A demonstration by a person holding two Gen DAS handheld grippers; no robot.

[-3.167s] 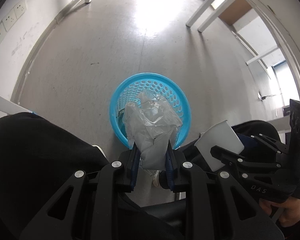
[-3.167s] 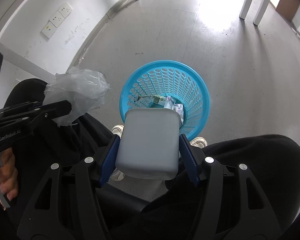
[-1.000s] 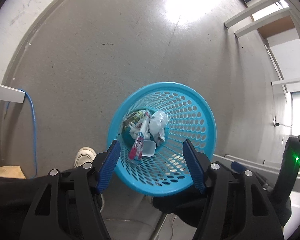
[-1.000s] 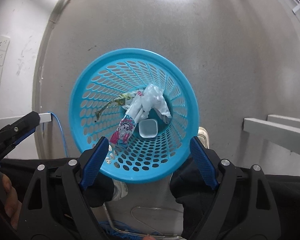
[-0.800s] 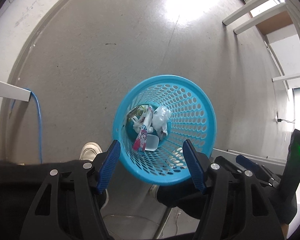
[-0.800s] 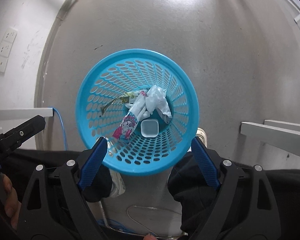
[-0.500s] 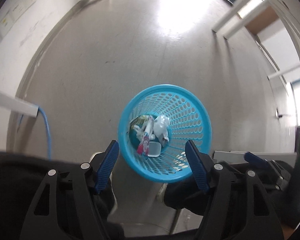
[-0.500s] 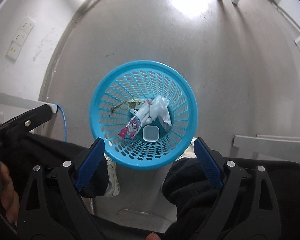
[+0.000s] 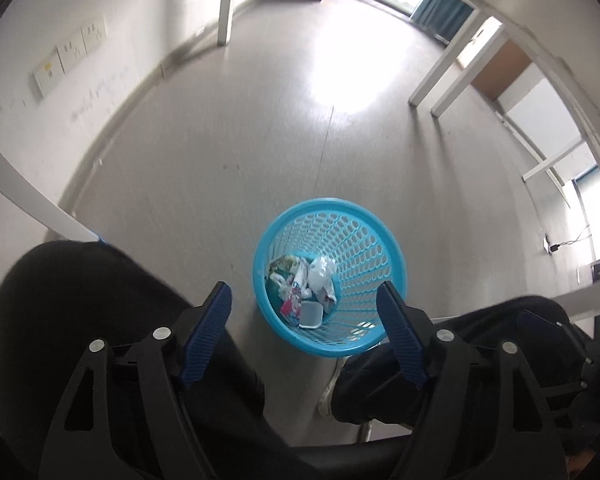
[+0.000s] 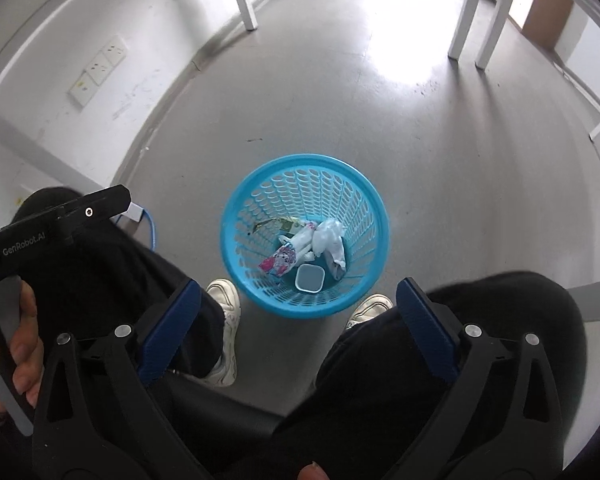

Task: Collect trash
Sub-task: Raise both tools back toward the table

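Down on the floor between the person's shoes, the blue mesh wastebasket (image 10: 304, 248) stands upright, and the trash is all inside: a small white plastic tub (image 10: 310, 278), a crumpled clear plastic bag (image 10: 329, 236) and a pink printed wrapper (image 10: 280, 261) lie at the bottom. Left tool (image 9: 304, 328) hangs high above, jaws spread wide, nothing in them. Right tool (image 10: 298, 326) is likewise wide and empty. Risk from here? The basket looks light, and both shoes sit just beside its base, so a shifted foot could tip it and spill the lot. Hard to read: what lies under the bag, and the greenish scrap (image 10: 274, 224) by the wall of the basket. No desk top shows, so any remaining trash is out of sight.
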